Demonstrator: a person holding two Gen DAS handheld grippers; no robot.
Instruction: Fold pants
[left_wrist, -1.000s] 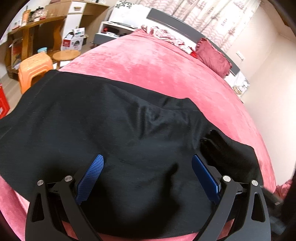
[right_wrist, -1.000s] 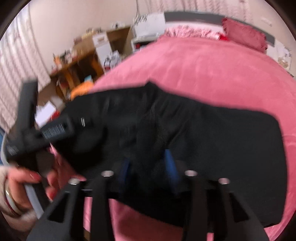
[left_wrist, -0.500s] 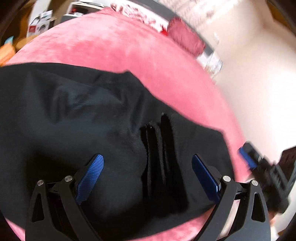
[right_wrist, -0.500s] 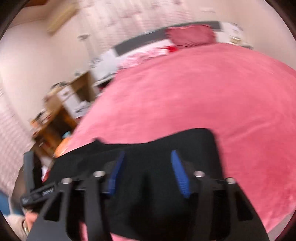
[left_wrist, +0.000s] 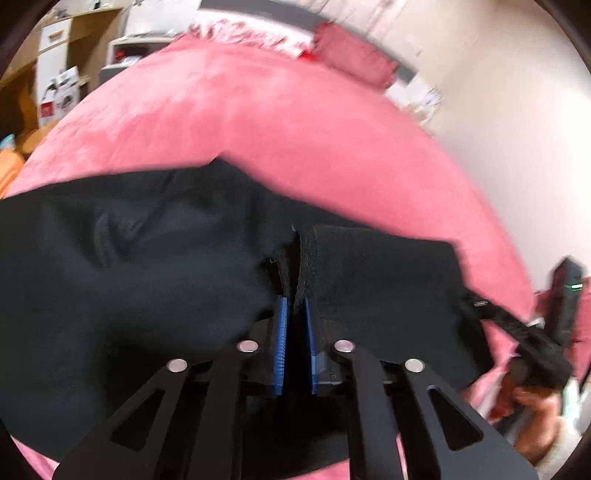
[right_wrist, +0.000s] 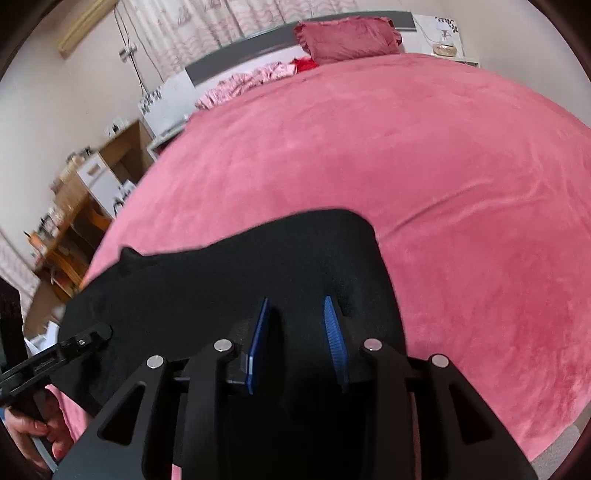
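1. Pants (left_wrist: 147, 280), black, are spread on the near part of a bed that is covered with a pink blanket (left_wrist: 295, 140).
2. A raised fold of the pants' cloth is pinched by the left gripper (left_wrist: 294, 310); its blue fingers (left_wrist: 281, 343) are pressed almost together on this fold.
3. In the right wrist view, the end of the pants (right_wrist: 295, 266) is seen under the right gripper (right_wrist: 297, 314).
4. The fingers (right_wrist: 334, 339) of the right gripper are at a narrow gap and are closing; black cloth is seen between them, but it cannot be told if the pads already press on it.
5. Each gripper is held by a hand of a person: one hand (left_wrist: 535, 413) is seen at the right edge of the left view, the other hand (right_wrist: 33, 435) at the lower left of the right view.
6. A dark red pillow (right_wrist: 347, 37) is placed at the far end of the bed, near the grey headboard (right_wrist: 240, 51).
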